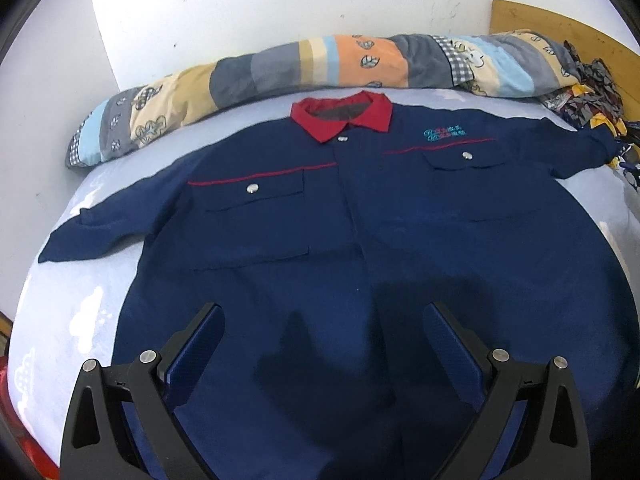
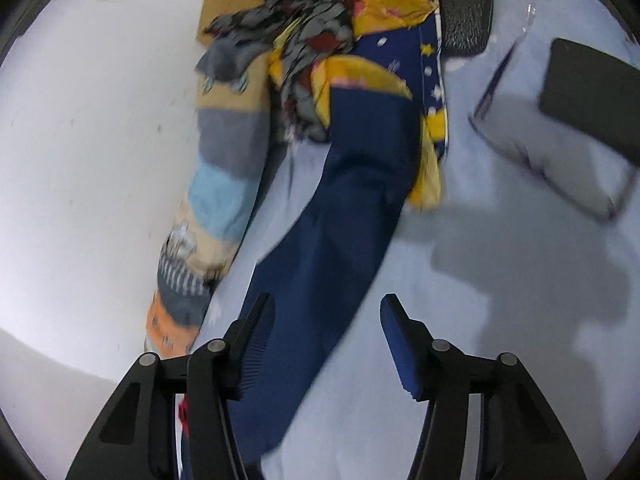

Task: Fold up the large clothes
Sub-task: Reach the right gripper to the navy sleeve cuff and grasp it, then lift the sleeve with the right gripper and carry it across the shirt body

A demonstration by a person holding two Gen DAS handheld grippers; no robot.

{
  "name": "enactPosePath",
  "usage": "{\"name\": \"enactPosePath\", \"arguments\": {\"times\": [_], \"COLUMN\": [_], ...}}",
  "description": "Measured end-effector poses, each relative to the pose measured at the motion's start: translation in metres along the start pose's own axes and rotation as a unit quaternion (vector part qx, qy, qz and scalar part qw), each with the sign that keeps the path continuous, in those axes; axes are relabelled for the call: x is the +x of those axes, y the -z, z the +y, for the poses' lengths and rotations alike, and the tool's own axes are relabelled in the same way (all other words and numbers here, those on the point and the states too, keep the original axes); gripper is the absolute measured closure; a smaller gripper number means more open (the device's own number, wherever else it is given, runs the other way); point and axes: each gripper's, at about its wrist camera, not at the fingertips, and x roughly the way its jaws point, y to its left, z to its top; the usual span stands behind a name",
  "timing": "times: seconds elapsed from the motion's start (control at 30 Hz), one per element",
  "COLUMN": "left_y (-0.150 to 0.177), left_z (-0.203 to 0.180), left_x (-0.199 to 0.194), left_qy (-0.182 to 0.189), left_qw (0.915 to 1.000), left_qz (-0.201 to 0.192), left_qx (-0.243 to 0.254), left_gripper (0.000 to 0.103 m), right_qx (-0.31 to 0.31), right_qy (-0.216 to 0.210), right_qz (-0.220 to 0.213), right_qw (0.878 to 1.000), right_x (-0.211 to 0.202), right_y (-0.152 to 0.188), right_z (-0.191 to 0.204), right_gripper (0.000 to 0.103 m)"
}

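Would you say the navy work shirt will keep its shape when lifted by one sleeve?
Probably not. The navy work shirt lies flat and creased on the bed sheet, so it looks floppy. Its sleeve drapes softly and would likely sag, dragging the body.

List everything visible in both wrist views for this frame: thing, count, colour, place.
shirt: one, navy with red collar, spread flat on the bed, front up
sleeve: one, navy, stretched out in front of the right gripper
sheet: one, pale blue, under the shirt
quilt: one, striped patchwork, rolled along the wall
clothes pile: one, grey, yellow and navy, beyond the sleeve end
board: one, wooden, against the wall
dark objects: two, black, on the sheet to the right of the sleeve; blurred
left gripper: open above the shirt's lower part
right gripper: open, sleeve between its fingers
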Motion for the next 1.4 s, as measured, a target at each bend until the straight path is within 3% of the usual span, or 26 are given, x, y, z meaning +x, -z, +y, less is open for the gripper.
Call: {"name": "enactPosePath", "arguments": {"times": [0.13, 0.3, 0.6, 0.63, 0.77, 0.83, 1.13, 1.4], "left_y": [-0.001, 0.001, -0.001, -0.002, -0.004, -0.004, 0.003, 0.013], "left_z": [-0.007, -0.014, -0.016, -0.016, -0.016, -0.014, -0.005, 0.014], "left_x": [0.002, 0.008, 0.013, 0.014, 0.016, 0.016, 0.000, -0.016], "left_qy": [0.001, 0.002, 0.020, 0.018, 0.017, 0.022, 0.018, 0.008], "left_qw": [1.0000, 0.9997, 0.9994, 0.9994, 0.9993, 0.9993, 0.9998, 0.9998], "left_qz": [0.004, 0.011, 0.026, 0.028, 0.030, 0.030, 0.006, -0.012], "left_qx": [0.009, 0.023, 0.014, 0.015, 0.013, 0.008, 0.003, -0.012], "left_gripper": [0.003, 0.003, 0.003, 0.003, 0.003, 0.003, 0.003, 0.003], "right_qx": [0.026, 0.033, 0.043, 0.040, 0.009, -0.005, -0.044, -0.100], "right_qy": [0.002, 0.026, -0.010, -0.017, 0.004, -0.007, -0.030, -0.059], "right_qz": [-0.004, 0.000, -0.020, -0.022, -0.022, -0.040, -0.078, -0.090], "right_qw": [1.000, 0.999, 0.999, 0.999, 1.000, 0.999, 0.996, 0.989], "right_x": [0.029, 0.059, 0.100, 0.107, 0.122, 0.115, 0.060, -0.001], "right_y": [-0.028, -0.038, -0.048, -0.052, -0.059, -0.056, -0.056, -0.056], "right_z": [-0.018, -0.029, -0.028, -0.025, -0.014, -0.009, 0.027, 0.120], "right_gripper": [0.047, 0.047, 0.053, 0.055, 0.088, 0.095, 0.096, 0.096]}}
